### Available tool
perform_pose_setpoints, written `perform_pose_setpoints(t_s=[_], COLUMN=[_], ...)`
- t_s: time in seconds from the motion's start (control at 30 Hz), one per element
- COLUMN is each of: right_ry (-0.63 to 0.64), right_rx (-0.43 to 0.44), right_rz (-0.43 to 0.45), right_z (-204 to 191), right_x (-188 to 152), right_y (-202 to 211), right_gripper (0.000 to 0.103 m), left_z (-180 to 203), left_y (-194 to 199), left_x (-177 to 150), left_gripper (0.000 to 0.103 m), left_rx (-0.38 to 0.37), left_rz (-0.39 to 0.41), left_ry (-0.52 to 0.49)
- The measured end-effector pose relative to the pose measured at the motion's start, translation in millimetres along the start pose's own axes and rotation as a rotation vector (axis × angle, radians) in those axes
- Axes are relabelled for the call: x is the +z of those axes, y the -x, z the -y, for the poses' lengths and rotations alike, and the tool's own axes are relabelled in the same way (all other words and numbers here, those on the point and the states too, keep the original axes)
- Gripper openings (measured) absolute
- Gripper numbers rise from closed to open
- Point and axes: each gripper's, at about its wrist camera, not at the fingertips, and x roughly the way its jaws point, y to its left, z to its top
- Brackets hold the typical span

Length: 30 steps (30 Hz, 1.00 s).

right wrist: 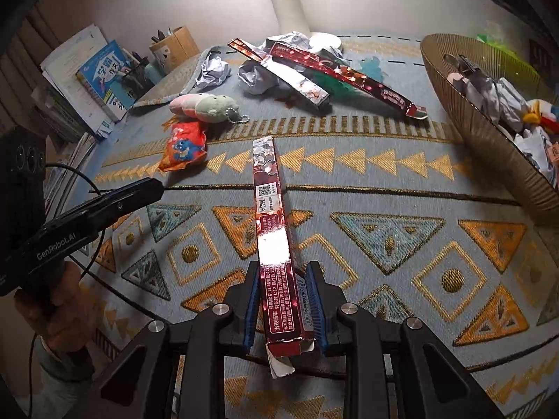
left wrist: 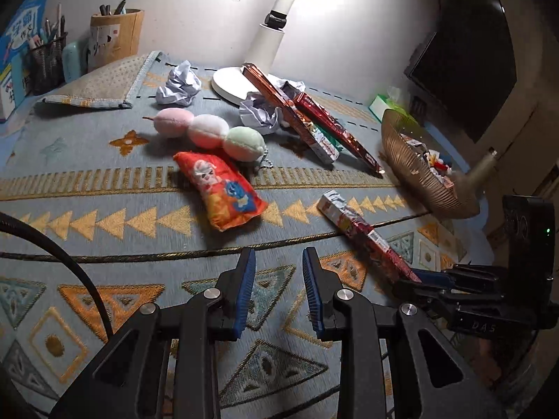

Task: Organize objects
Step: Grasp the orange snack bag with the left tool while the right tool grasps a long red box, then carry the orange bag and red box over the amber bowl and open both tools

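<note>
My right gripper (right wrist: pixel 283 272) is shut on the near end of a long red box (right wrist: pixel 270 209), which points away over the patterned cloth; it also shows in the left wrist view (left wrist: pixel 363 232). My left gripper (left wrist: pixel 278 258) is open and empty above the cloth. Two more long red boxes (right wrist: pixel 335 70) lie crossed at the back, over crumpled paper (right wrist: pixel 256 76). An orange snack bag (left wrist: pixel 220 188) and a three-ball plush skewer (left wrist: pixel 209 132) lie mid-table. A gold ribbed bowl (right wrist: pixel 482 122) at the right holds paper and small toys.
A white lamp base (left wrist: pixel 227 83) and its post stand at the back. Pen holders (left wrist: pixel 117 35) and books (right wrist: pixel 101 80) stand at the back left beside a folded mat (left wrist: pixel 101 87). A tissue box (left wrist: pixel 384 103) sits far right. A cable (left wrist: pixel 52 244) crosses the left.
</note>
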Motion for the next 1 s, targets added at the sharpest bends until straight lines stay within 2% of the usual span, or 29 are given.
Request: perform_pose_setpoints(t_s=[0.07, 0.1, 0.13, 0.17, 0.2, 0.3, 0.4, 0.43, 0.5, 0.6, 0.67, 0.73, 0.77, 0.8, 0.83, 0.93, 1.0], right_ry=[0.007, 0.010, 0.012, 0.015, 0.020, 0.048, 0.049, 0.058, 0.083, 0.117, 0.151, 0.184, 0.200, 0.217, 0.225, 0.182, 0.158], right_rx=[-0.011, -0.001, 0.013, 0.021, 0.020, -0.018, -0.040, -0.054, -0.080, -0.125, -0.166, -0.158, -0.147, -0.132, -0.110, 0.052, 0.082], right_rz=[-0.007, -0.004, -0.009, -0.004, 0.016, 0.039, 0.039, 0.050, 0.051, 0.069, 0.093, 0.117, 0.123, 0.119, 0.105, 0.076, 0.092], right_z=[2.0, 1.3, 2.1, 0.8, 0.9, -1.3, -1.2, -2.7, -6.9, -13.9, -21.7, -30.3, -34.5, -38.3, -40.7, -36.5, -30.9], right_x=[0.9, 2.1, 4.2, 5.6, 5.6, 9.2, 15.2, 16.9, 20.0, 22.6, 23.0, 22.7, 22.5, 22.2, 21.9, 17.7, 11.7], right_y=[-4.1, -3.5, -4.0, -4.5, -3.6, -7.2, -16.0, -16.8, -20.9, -27.4, -30.9, -30.9, -30.6, -30.7, -30.1, -20.0, -6.5], right_gripper=[0.028, 0.035, 0.051, 0.062, 0.078, 0.081, 0.081, 0.081, 0.081, 0.081, 0.074, 0.048, 0.041, 0.021, 0.018, 0.017, 0.017], left_z=[-5.8, -12.4, -20.7, -29.0, -37.0, -41.7, -29.7, -25.0, -16.1, -9.3, -9.5, -11.8, -12.1, -12.3, -12.6, -13.9, -10.4], left_y=[4.2, 4.6, 3.5, 0.8, -3.1, -17.9, -44.9, -53.3, -66.8, -72.0, -70.7, -66.9, -64.5, -61.9, -58.8, -44.0, -31.1], left_x=[1.9, 6.2, 12.2, 19.0, 25.6, 42.4, 52.0, 53.2, 55.2, 55.9, 54.6, 53.2, 51.9, 49.8, 47.1, 30.0, 14.2], left_gripper=[0.026, 0.030, 0.035, 0.039, 0.039, 0.039, 0.039, 0.039, 0.039, 0.039, 0.033, 0.028, 0.026, 0.026, 0.026, 0.025, 0.025], left_rx=[0.078, 0.102, 0.101, 0.083, 0.066, 0.081, 0.085, 0.107, 0.223, 0.266, 0.260, 0.234, 0.224, 0.211, 0.190, 0.081, 0.039], left_rz=[0.050, 0.060, 0.058, 0.051, 0.043, 0.028, -0.055, -0.070, -0.080, -0.059, -0.049, -0.048, -0.049, -0.052, -0.056, -0.062, -0.060], left_ry=[0.002, 0.025, 0.052, 0.077, 0.104, 0.116, 0.082, 0.066, 0.033, 0.007, 0.012, 0.018, 0.018, 0.023, 0.029, 0.065, 0.072])
